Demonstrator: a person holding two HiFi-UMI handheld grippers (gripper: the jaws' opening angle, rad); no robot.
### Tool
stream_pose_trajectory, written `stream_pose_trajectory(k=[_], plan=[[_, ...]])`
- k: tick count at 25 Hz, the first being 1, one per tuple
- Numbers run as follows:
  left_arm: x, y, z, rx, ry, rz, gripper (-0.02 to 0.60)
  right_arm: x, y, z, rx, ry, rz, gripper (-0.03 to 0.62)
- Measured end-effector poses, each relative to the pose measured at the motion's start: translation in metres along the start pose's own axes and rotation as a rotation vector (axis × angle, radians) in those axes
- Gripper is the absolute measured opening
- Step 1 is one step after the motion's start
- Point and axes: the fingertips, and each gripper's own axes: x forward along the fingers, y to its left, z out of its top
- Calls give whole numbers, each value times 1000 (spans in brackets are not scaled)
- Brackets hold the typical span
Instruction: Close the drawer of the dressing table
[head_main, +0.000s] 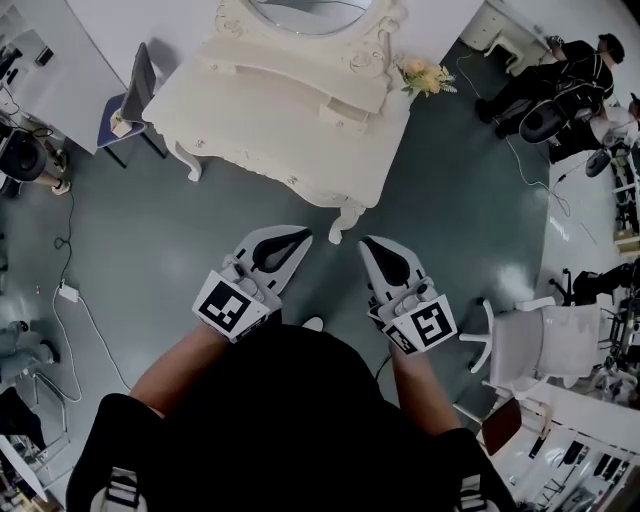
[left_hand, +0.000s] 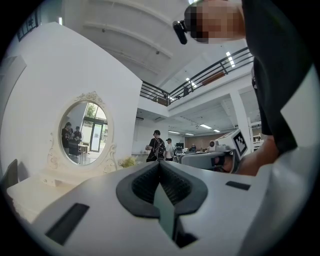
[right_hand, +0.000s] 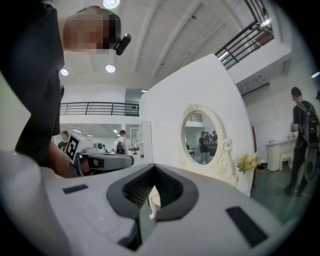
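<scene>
Dressing table (head_main: 300, 110) (white, with oval mirror (head_main: 310, 12)) sits upper centre; below it, left tool (head_main: 292, 242) and right tool (head_main: 376, 252) are both fully closed, holding nothing.

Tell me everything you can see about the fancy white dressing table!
The dressing table is creamy white and looks like painted wood, with curly carving and curved legs. An oval mirror stands upright on top, and yellow flowers sit at one end. It stands on the grey floor.
</scene>
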Motion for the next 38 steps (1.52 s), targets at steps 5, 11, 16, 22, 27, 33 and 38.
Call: stream_pose_trajectory(k=[5, 11, 16, 22, 27, 33, 38], plan=[[6, 36, 4, 0, 13, -27, -5, 38, -7, 0, 26, 3, 1, 2], [10, 79, 11, -6, 2, -61, -5, 79, -14, 7, 18, 2, -34, 2], [7, 112, 12, -13, 4, -90, -5, 111, -16, 9, 18, 8, -76, 2], [-1, 154, 12, -14, 8, -127, -5, 150, -11, 7, 37, 13, -112, 2], [-7, 179, 11, -20, 9, -150, -5, 169, -6, 2, 48, 19, -147, 2], [-4, 195, 7, -40, 15, -150, -5, 178, -13, -4, 60, 41, -175, 2], [13, 207, 0, -33, 31, -155, -5, 187, -33, -7, 48, 49, -184, 2]])
